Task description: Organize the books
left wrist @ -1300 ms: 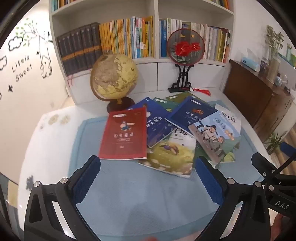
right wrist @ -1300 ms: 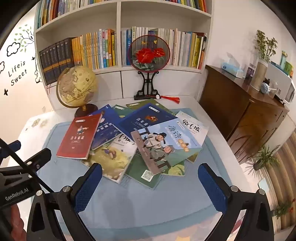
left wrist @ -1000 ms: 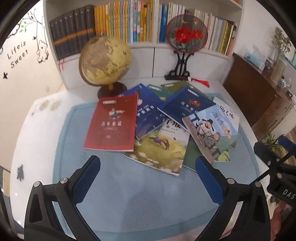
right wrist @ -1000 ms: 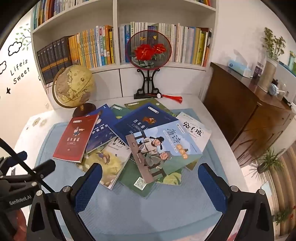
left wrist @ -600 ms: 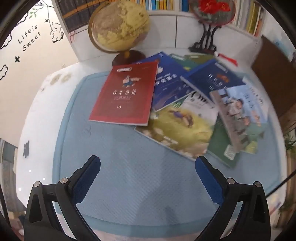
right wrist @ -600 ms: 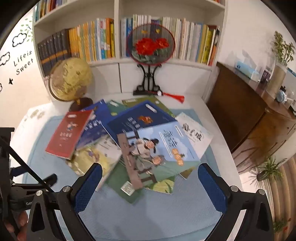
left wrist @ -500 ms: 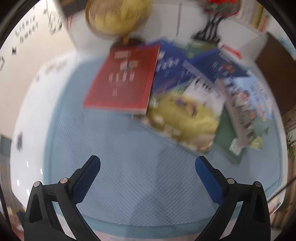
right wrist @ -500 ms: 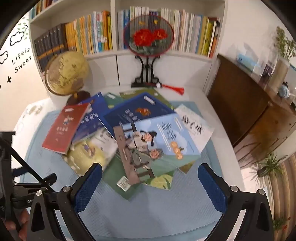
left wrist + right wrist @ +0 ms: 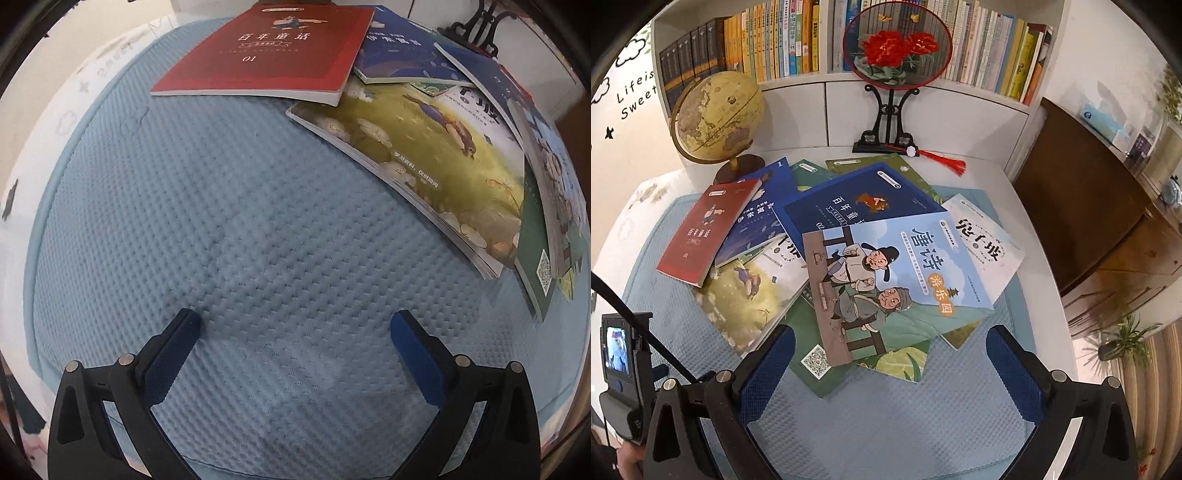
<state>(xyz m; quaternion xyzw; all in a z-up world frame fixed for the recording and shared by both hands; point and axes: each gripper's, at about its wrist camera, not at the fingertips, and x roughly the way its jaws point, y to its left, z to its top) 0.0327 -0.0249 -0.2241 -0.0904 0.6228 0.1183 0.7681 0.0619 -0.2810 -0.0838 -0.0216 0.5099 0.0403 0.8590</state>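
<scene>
1. The left gripper [image 9: 295, 325] was spread wide and held nothing; its two blue-padded fingers [image 9: 168, 354] hovered low over bare blue quilted mat [image 9: 240, 221], close to its surface.
2. The right gripper [image 9: 890, 350] was also spread wide and empty, above the near edge of the book pile.
3. In the right wrist view at least eight loose books lay overlapped on the mat, spread from 9 o'clock to 3 o'clock.
4. One red book [image 9: 705, 232] lay at 9 o'clock, its right edge resting on a dark blue book [image 9: 757, 221].
5. A second navy book [image 9: 860, 203] sat at the middle, partly under one pale blue poetry book [image 9: 897, 273], which lay topmost.
6. One yellow-green picture book [image 9: 750, 295] lay at 8 o'clock; one white book [image 9: 986, 247] lay at 3 o'clock.
7. Green covers [image 9: 812, 365] showed beneath the pile; their exact count could not be told.
8. At 11 o'clock stood one globe [image 9: 716, 114]; at 12 o'clock one round embroidered fan on a black stand [image 9: 897, 44].
9. Behind them, two shelf bays [image 9: 990, 55] held upright books.
10. One wooden sideboard [image 9: 1108, 221] stood at 3 o'clock.
</scene>
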